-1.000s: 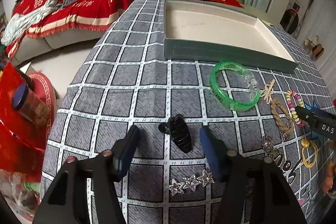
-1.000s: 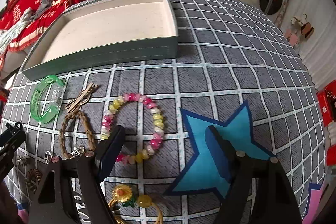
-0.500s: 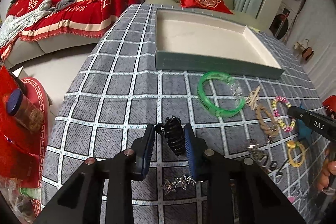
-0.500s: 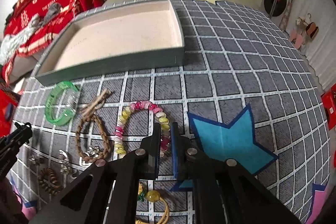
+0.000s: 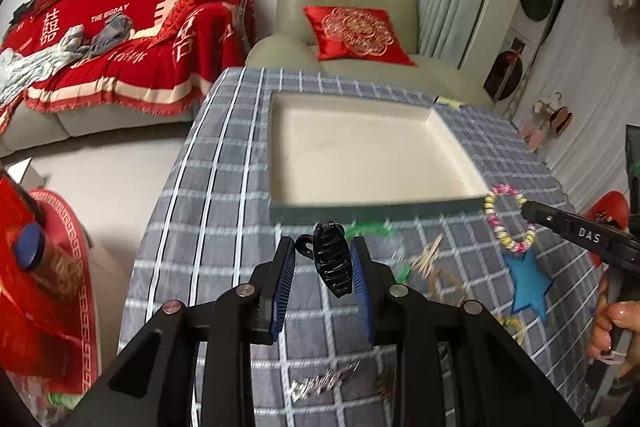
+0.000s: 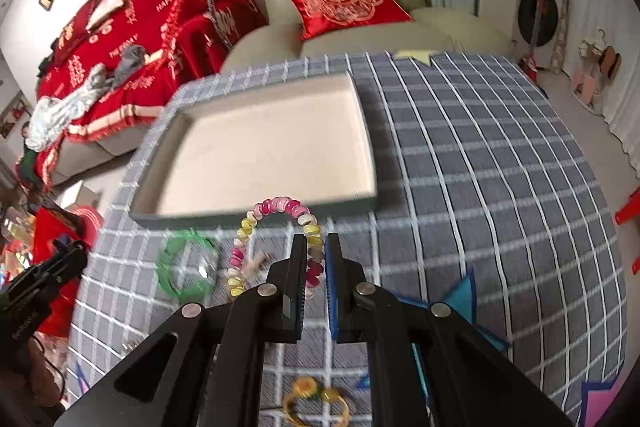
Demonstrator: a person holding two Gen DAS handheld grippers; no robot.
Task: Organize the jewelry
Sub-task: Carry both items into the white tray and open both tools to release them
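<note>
While the checked grey tablecloth (image 5: 208, 211) takes up most of both views, the shallow green tray (image 6: 256, 217) with its cream lining sits on it toward the far side, and nothing shows inside it. On the cloth near its front wall lie a green bangle (image 6: 186, 267), a blurred gold-toned piece (image 5: 430, 259) and a sparkly clip (image 5: 324, 381), and close under the right wrist camera a yellow corded ornament (image 6: 316, 397). The left gripper (image 5: 323, 269) is raised off the cloth with its fingers drawn in on a black claw clip (image 5: 331, 263), which hangs between the blue pads just short of the tray's front wall. The right gripper (image 6: 316, 267) has its fingers nearly together, pinching one side of a pink-and-yellow beaded bracelet (image 6: 276, 239); the rest of the loop arcs free ahead of the tips, level with the tray's front edge. The step in hand looks like carrying both pieces to the tray. To do it well, each gripper should clear the front wall before lowering, since the dangling loop could catch on the rim. The two should aim for separate spots on the lining so bracelet and clip do not tangle. Opening should come only once each piece is low over the lining, so neither bounces out.
</note>
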